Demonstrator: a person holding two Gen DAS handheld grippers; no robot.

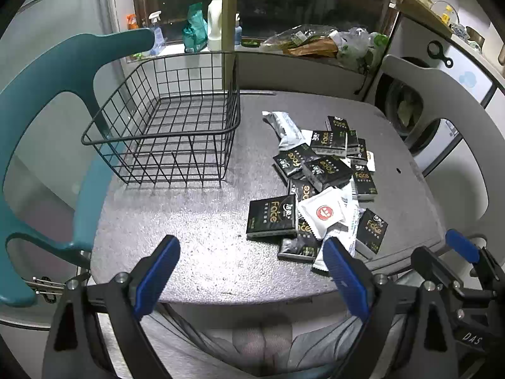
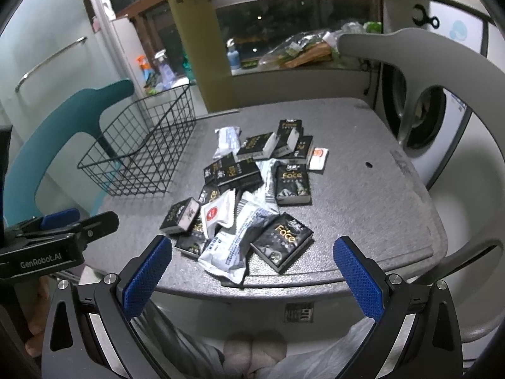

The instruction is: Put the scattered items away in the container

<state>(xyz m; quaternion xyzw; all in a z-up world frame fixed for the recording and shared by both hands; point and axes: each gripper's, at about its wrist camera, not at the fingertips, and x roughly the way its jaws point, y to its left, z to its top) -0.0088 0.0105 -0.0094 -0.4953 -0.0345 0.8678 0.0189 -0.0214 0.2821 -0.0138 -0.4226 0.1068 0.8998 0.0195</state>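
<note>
Packets (image 1: 322,183) heaped loose on the grey worktop (image 1: 195,221), at about 3 o'clock from the wire basket (image 1: 164,132) in the left wrist view. Mostly black tissue packs (image 2: 285,246) with gold lettering, mixed with white sachets (image 1: 325,211) bearing a red round mark and a few crinkled white wrappers (image 2: 230,252). Some packs stacked on one another, some lying flat, one long white wrapper (image 1: 284,126) at the heap's 12 o'clock edge. Wire basket black, upright, nothing inside it, standing well apart from the heap at the worktop's 10 o'clock corner.

Left gripper (image 1: 251,271) held over the near edge of the worktop, jaws spread wide, nothing between them; right blue pad just in front of the nearest packs at the heap's 6 o'clock side. Right gripper (image 2: 252,268) likewise over the near edge, jaws spread wide and pinching nothing, the nearest black pack and a white wrapper showing between the pads but clear of them.

Teal chair (image 1: 41,126) behind the basket at 9 o'clock, grey chair (image 2: 442,72) at 3 o'clock. Washing machine (image 2: 426,123) beyond the grey chair. Bottles (image 1: 214,22) and bags on the sill at 12 o'clock.
</note>
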